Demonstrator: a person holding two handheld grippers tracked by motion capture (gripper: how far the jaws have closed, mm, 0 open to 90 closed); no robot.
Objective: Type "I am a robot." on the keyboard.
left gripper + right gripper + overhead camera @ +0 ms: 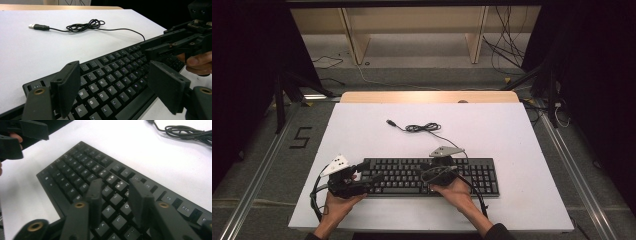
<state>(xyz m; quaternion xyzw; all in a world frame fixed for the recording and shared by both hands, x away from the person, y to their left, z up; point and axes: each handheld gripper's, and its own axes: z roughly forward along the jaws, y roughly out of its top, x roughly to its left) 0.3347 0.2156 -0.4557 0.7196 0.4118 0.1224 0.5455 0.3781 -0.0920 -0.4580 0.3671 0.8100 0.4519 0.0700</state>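
We find the keyboard [432, 176] flat at the table's six o'clock. Left gripper [362, 176] gapes wide; right gripper [428, 170] is narrowly parted over the keys, seemingly not yet pressing. Cable [422, 128] lies unplugged.

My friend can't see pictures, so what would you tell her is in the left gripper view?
Two black jaws of the left gripper stand open over the left end of a black keyboard on a white table. Behind it lie its coiled cable and USB plug; the right gripper is at the right.
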